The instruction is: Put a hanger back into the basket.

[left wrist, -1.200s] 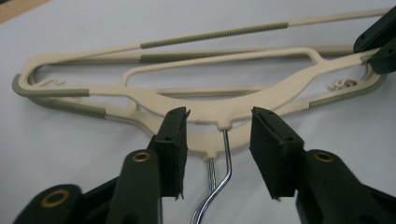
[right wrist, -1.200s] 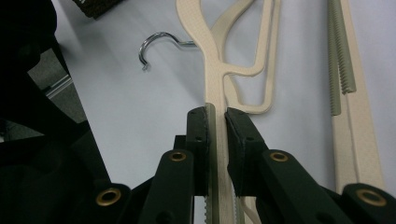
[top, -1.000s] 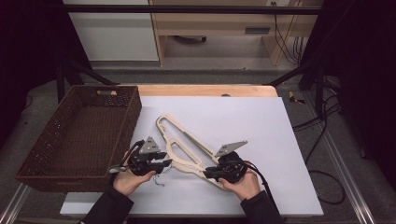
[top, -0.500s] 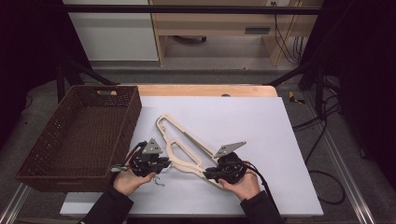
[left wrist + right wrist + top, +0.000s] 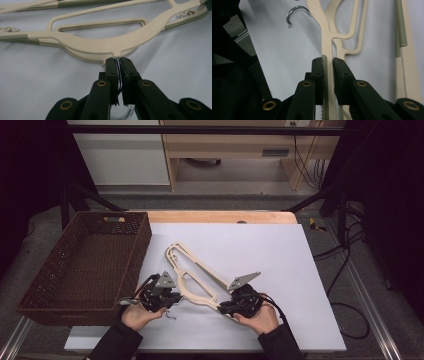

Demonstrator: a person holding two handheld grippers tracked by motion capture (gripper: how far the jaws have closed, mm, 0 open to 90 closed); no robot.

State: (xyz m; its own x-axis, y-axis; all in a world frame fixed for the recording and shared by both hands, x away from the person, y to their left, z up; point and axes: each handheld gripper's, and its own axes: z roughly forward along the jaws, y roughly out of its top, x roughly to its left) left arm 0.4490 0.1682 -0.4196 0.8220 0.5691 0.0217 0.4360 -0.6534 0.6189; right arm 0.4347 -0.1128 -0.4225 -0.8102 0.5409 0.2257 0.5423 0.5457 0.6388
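Note:
Cream plastic hangers (image 5: 186, 281) lie stacked and askew on the white sheet. My left gripper (image 5: 175, 299) is at the near left of them. In the left gripper view its jaws (image 5: 119, 60) are shut on the thin metal hook (image 5: 126, 114) right below the top hanger's neck (image 5: 100, 46). My right gripper (image 5: 225, 308) is at the hanger's near right end. In the right gripper view it (image 5: 327, 60) is shut on one cream arm of the hanger (image 5: 325, 32), with the steel hook (image 5: 295, 12) curling off to the far left.
A dark brown wicker basket (image 5: 60, 285) stands at the left edge of the white sheet (image 5: 270, 255), close to my left hand. A second hanger's ribbed arm (image 5: 407, 62) runs along the right of the right gripper view. Cables hang off the table's right side.

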